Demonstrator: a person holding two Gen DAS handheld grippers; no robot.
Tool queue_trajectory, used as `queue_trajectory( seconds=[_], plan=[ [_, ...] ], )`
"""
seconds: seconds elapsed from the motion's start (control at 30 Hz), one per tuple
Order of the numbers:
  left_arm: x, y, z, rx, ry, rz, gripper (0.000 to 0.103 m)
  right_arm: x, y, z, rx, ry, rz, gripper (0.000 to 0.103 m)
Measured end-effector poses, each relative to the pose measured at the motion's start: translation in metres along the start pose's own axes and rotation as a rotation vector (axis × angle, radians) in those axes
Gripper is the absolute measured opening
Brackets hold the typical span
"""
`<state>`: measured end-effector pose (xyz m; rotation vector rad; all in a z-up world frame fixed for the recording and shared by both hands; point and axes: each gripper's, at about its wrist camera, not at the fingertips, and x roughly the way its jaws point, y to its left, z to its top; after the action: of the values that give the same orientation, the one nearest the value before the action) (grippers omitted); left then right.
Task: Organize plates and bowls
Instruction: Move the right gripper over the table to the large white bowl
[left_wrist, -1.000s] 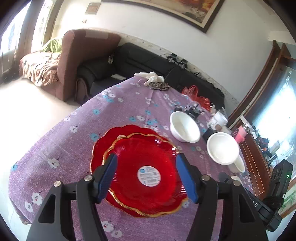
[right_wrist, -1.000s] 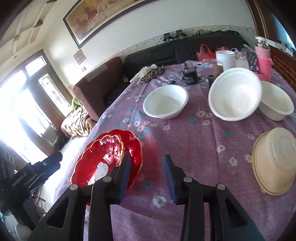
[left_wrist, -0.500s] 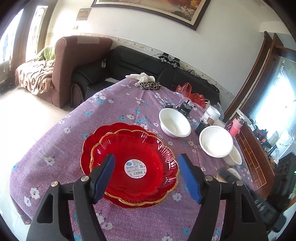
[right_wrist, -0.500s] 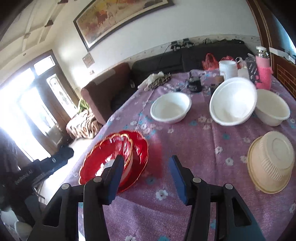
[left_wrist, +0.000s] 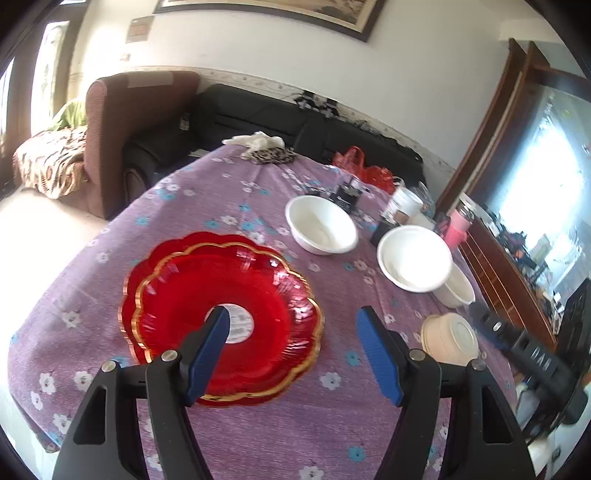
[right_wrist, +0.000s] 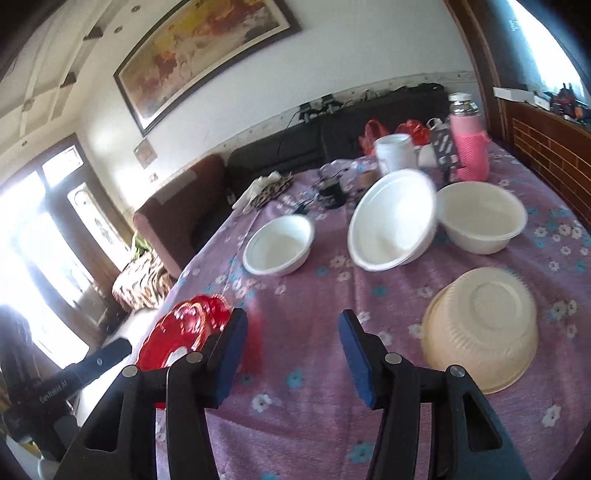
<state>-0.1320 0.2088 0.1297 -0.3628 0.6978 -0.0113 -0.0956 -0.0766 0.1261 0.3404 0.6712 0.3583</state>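
Observation:
Two stacked red plates (left_wrist: 221, 314) with gold rims lie on the purple flowered tablecloth (left_wrist: 192, 206); they also show at the left of the right wrist view (right_wrist: 184, 328). My left gripper (left_wrist: 291, 332) is open and empty above the plates' right part. My right gripper (right_wrist: 291, 339) is open and empty over bare cloth. Three white bowls stand beyond: a small one (right_wrist: 277, 249), a tilted wide one (right_wrist: 391, 225) leaning on a third (right_wrist: 480, 221). A cream bowl (right_wrist: 480, 328) lies upside down at the right.
A pink bottle (right_wrist: 471, 147), a white cup (right_wrist: 395, 153), a black gadget with cables (right_wrist: 332, 190) and red bags (left_wrist: 362, 168) crowd the table's far end. A cloth bundle (left_wrist: 264, 147) lies at the far edge. Sofas stand behind the table.
Both grippers have pulled back and swung right. The right gripper's jaws have opened wider. The plates now sit further left in both views. Nothing on the table has moved.

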Motion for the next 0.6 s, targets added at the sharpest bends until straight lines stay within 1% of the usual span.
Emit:
queue_trajectory(
  seconds=[0.1, 0.17, 0.2, 0.27, 0.37, 0.43, 0.5, 0.6],
  plan=[
    [0.007, -0.018, -0.003, 0.043, 0.032, -0.034, 0.071, -0.018, -0.039, 0.011, 0.062, -0.032, -0.052, 0.055],
    [0.016, -0.035, -0.008, 0.081, 0.064, -0.075, 0.073, -0.028, -0.080, 0.016, 0.137, -0.042, -0.108, 0.055],
    [0.019, -0.041, -0.009, 0.092, 0.074, -0.087, 0.073, -0.032, -0.095, 0.018, 0.171, -0.042, -0.120, 0.055],
    [0.031, -0.060, -0.016, 0.125, 0.106, -0.104, 0.074, -0.034, -0.132, 0.019, 0.261, -0.023, -0.144, 0.055],
    [0.048, -0.082, -0.025, 0.161, 0.148, -0.123, 0.074, -0.031, -0.176, 0.015, 0.373, 0.015, -0.146, 0.055],
    [0.059, -0.097, -0.031, 0.198, 0.177, -0.126, 0.074, -0.032, -0.185, 0.014, 0.394, 0.019, -0.158, 0.055],
    [0.069, -0.110, -0.032, 0.231, 0.196, -0.125, 0.074, -0.031, -0.179, 0.023, 0.351, 0.022, -0.149, 0.055],
    [0.089, -0.119, -0.020, 0.200, 0.224, -0.138, 0.073, -0.018, -0.162, 0.039, 0.288, 0.052, -0.114, 0.055]
  ],
)
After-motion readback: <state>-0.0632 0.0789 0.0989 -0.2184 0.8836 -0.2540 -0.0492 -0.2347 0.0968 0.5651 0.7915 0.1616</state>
